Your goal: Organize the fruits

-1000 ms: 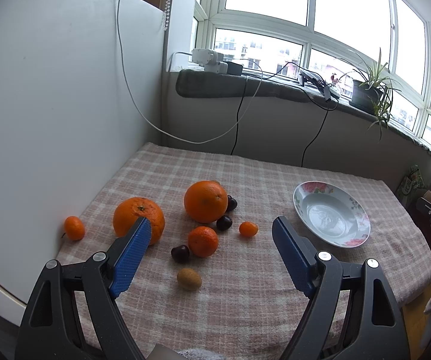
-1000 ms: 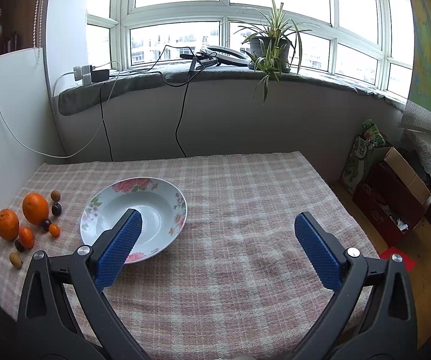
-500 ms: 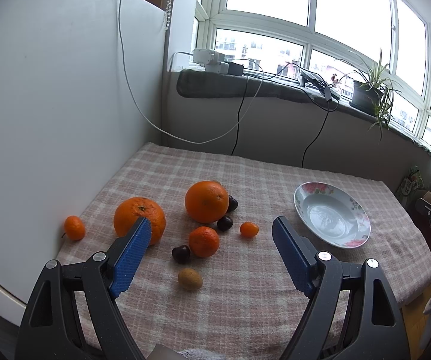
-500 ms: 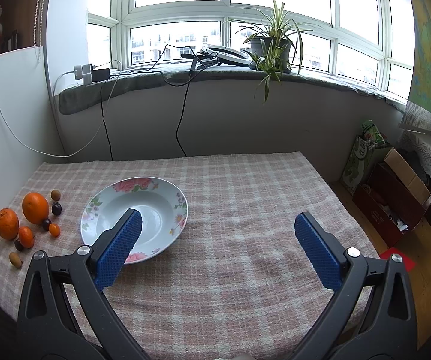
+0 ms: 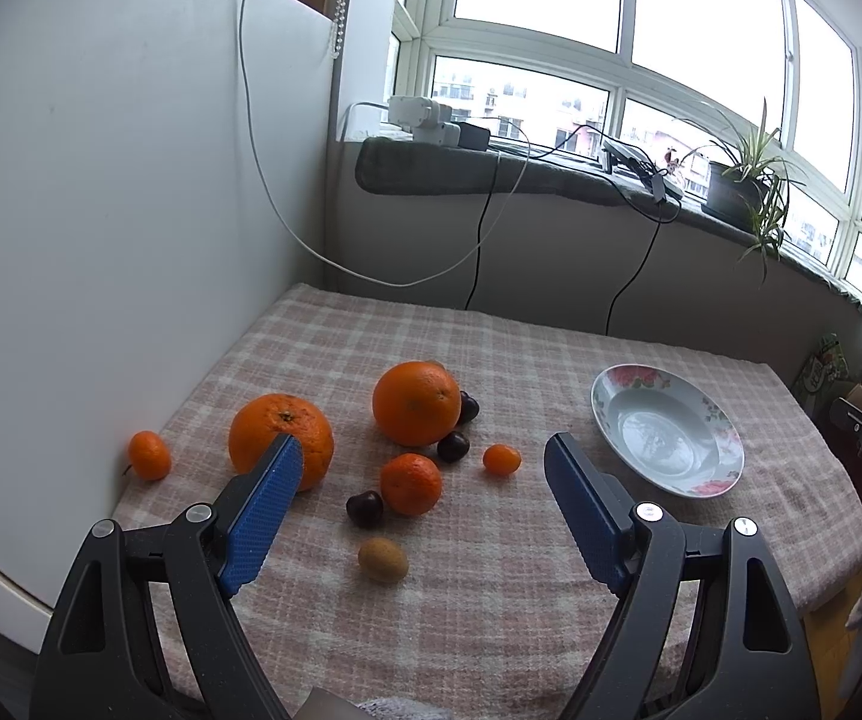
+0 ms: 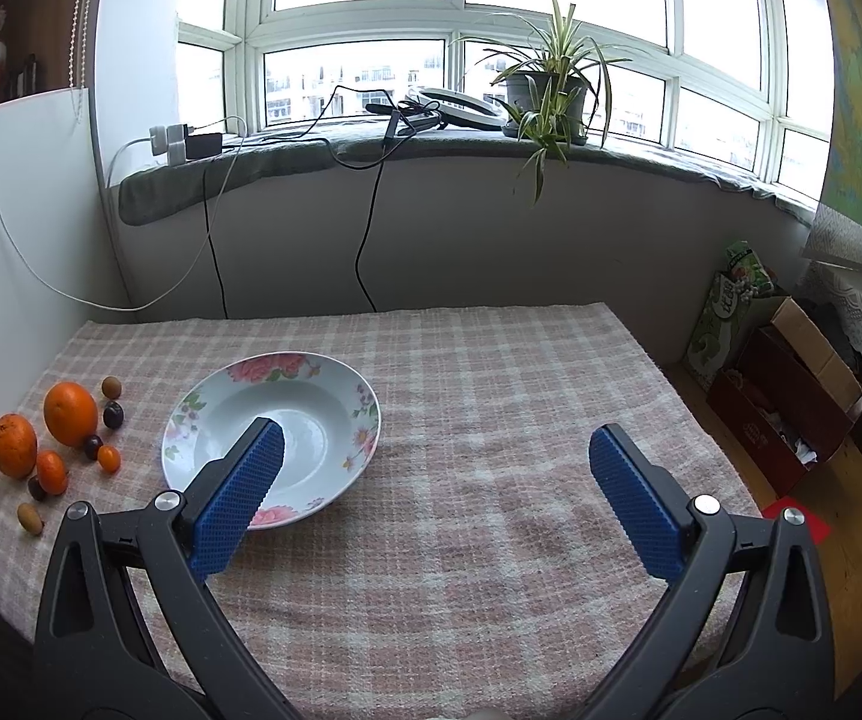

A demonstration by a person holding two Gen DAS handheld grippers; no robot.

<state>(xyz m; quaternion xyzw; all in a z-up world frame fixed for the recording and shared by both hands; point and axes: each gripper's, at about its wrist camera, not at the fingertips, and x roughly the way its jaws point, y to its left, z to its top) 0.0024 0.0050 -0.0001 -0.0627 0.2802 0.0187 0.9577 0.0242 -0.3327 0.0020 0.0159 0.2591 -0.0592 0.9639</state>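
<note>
Over the fruit, left gripper [image 5: 422, 456] has edged nearer

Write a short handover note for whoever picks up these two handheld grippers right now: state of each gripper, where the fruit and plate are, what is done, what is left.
Left gripper: open, empty, raised above the fruit cluster.
Right gripper: open, empty, raised near the white floral-rimmed plate.
Fruit: all on the pink checked tablecloth, to the plate's left. Two large oranges, three small orange citrus, three dark round fruits, one small brown oval fruit nearest the left gripper.
Done: nothing; the plate holds no fruit.
Left: presumably move each fruit onto the plate.
</note>
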